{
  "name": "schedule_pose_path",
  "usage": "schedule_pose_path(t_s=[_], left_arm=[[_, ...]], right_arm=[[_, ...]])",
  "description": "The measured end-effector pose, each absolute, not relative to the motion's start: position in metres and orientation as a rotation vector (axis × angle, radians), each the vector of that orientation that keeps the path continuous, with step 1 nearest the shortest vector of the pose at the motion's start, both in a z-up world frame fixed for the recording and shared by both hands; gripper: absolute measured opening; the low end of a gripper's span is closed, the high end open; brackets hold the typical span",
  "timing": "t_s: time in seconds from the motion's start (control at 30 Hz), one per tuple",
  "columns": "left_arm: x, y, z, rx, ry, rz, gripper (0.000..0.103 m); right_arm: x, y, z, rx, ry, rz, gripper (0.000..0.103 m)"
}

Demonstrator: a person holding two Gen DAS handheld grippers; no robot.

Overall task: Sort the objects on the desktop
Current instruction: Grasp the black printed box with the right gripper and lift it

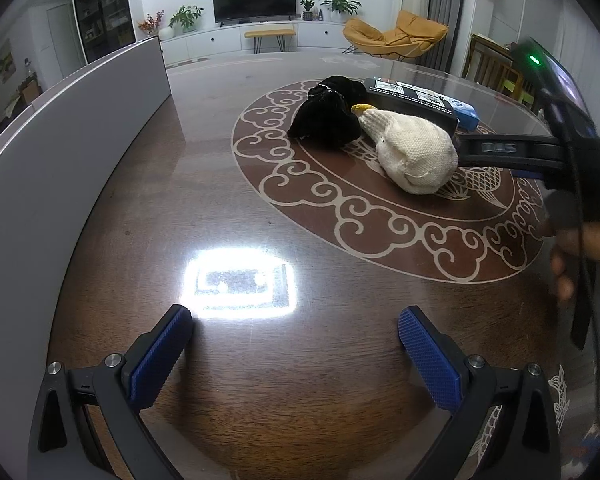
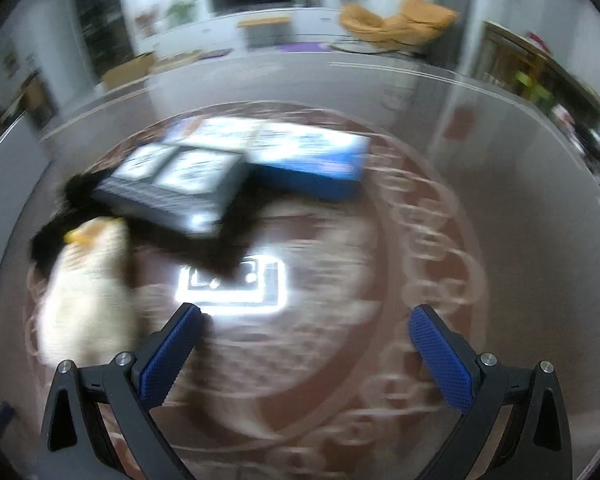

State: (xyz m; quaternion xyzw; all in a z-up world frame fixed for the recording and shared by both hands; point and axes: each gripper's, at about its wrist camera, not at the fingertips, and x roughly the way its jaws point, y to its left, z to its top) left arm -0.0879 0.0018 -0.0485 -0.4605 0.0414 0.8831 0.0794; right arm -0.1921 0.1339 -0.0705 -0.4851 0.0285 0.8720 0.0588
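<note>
Both grippers spread wide and empty, left gripper [image 1: 296, 354] well short of cream knit glove [image 1: 410, 150], right gripper [image 2: 306, 354] just beside it.

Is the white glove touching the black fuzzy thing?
Touching. In the left wrist view the white glove's yellow-edged cuff lies against the black fuzzy thing.

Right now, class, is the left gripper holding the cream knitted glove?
No: the left gripper is open over bare tabletop, while the cream knitted glove lies farther away.
</note>
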Motion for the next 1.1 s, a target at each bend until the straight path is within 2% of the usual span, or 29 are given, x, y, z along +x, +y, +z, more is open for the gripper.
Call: schedule_pose_path(t_s=[0.13,0.3,0.43,0.53,0.67,0.73,1.1], left_arm=[[-0.088,0.002,-0.048,-1.378,0.124,2.643,0.103],[-0.088,0.002,-0.049,-1.378,0.123,2.643,0.103],[-0.089,0.003,-0.048,-1.383,0.121,2.656,0.103],[-0.089,0.004,-0.048,-1.385,0.118,2.656,0.103],[-0.089,0.004,-0.048,-1.385,0.119,2.657,0.103],[-0.089,0.004,-0.048,-1.384,0.118,2.657,0.103],[-0.09,0.004,-0.048,-1.385,0.117,2.659,0.103]], right_arm=[[-0.176,0.073,-0.07,-1.55,-0.105,2.847,0.103],[-0.152,0.074,-0.07,-1.633,-0.249,2.94,0.103],[-0.165,0.098,-0.054,-1.485,-0.516,2.924,0.103],[-0.197,0.1,-0.044,-1.457,-0.615,2.966,0.103],[-0.24,0.09,-0.046,-1.531,-0.695,2.943,0.103],[-0.252,0.075,-0.05,-1.562,-0.728,2.957,0.098],[-0.261,0.048,-0.061,-1.589,-0.947,2.886,0.099]])
